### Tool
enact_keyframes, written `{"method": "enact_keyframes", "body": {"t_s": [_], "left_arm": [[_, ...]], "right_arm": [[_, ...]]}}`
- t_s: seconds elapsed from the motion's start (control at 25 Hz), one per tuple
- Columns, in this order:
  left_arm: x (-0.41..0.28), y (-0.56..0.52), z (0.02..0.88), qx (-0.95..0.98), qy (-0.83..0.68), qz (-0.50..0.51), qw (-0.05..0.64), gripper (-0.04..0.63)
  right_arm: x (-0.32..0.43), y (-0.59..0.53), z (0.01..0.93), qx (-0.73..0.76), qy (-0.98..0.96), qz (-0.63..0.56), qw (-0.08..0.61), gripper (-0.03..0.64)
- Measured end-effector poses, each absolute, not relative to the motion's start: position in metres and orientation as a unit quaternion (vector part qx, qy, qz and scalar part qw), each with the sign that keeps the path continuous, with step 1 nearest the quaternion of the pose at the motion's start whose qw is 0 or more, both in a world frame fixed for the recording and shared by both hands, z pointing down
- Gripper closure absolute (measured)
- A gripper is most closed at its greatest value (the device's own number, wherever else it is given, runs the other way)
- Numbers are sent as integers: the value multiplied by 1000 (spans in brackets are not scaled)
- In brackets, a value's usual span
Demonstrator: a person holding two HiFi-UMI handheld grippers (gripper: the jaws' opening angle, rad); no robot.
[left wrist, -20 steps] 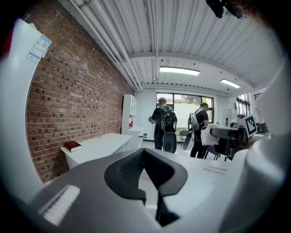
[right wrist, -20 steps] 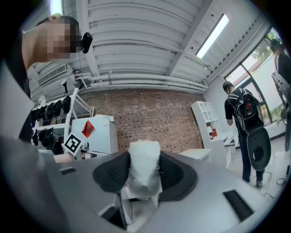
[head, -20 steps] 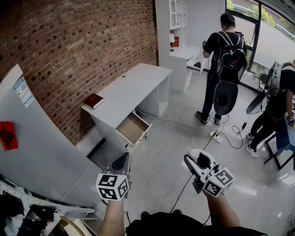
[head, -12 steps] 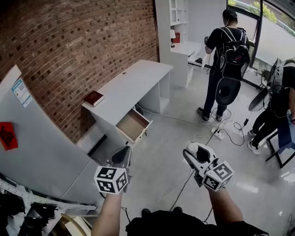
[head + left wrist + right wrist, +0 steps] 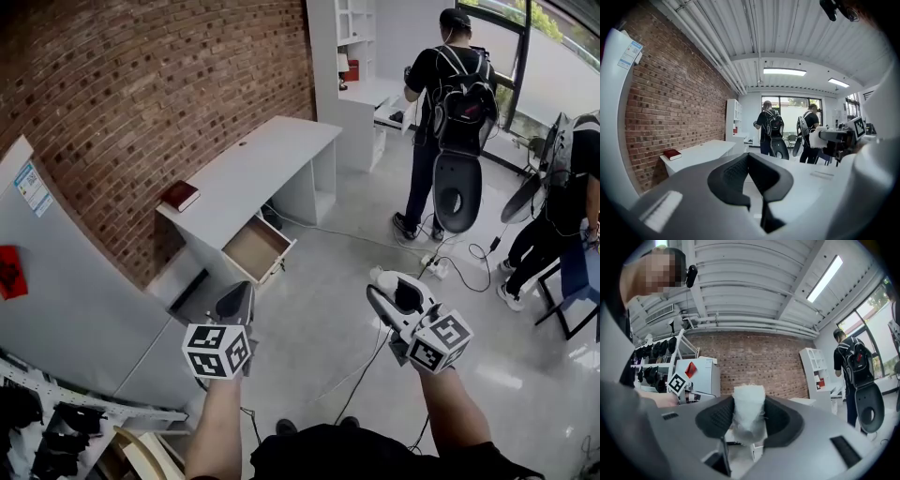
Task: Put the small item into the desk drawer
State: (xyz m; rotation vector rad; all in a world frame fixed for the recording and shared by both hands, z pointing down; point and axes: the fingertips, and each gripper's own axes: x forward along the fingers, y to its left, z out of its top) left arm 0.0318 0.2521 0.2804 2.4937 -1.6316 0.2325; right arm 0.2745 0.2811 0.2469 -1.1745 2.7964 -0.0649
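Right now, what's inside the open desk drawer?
The drawer stands pulled out from the desk. The tan bottom that shows looks bare, with nothing lying in it. Any part further back under the desk is covered in the head view.

Our left gripper (image 5: 748, 158) shows its jaws together, nothing between them. Ahead and to its left we see a white desk (image 5: 707, 151) bearing a red book (image 5: 672, 154); straight ahead stand two people (image 5: 769, 131) with backpacks.
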Motion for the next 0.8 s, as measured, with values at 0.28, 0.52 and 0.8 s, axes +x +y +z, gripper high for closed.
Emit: {"method": "enact_keyframes", "body": {"t_s": [0.28,0.52,0.8], "left_arm": [[69,277,307,825,-550,87,101,583],[82,282,313,825,-547,93,108,583],[79,271,326,826,-543,95,116,583]], "right_arm": [[325,303,254,-389,916,-49,82,440],[337,306,278,-385,914,-96,86,440],[318,293,287,-368,921,-106,72,440]]}}
